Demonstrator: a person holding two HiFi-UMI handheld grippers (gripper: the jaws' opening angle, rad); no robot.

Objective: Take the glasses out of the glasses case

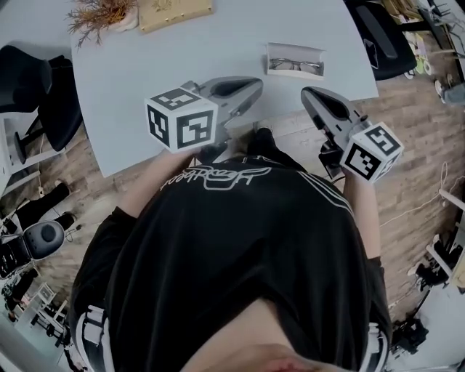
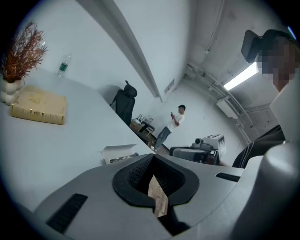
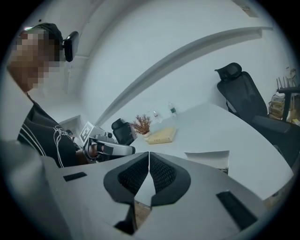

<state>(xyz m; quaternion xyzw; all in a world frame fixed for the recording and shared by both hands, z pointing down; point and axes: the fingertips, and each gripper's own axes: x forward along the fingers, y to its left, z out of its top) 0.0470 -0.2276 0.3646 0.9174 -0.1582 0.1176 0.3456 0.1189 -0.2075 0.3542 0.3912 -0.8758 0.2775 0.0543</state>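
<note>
The case (image 1: 294, 58) is set on the counter (image 1: 218, 51), toward its right edge, with the glasses (image 1: 295, 67) laid in it. A book (image 1: 174, 13) and a plant (image 1: 102, 16) are placed far left. A chair (image 1: 381, 40) is stood right of the counter.

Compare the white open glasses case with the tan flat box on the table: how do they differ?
The white open glasses case lies open with thin-framed glasses inside; the tan flat box is closed. The case sits near the table's front edge; the box sits at the far edge beside a dried plant. The case looks smaller. Both rest flat on the white table.
</note>
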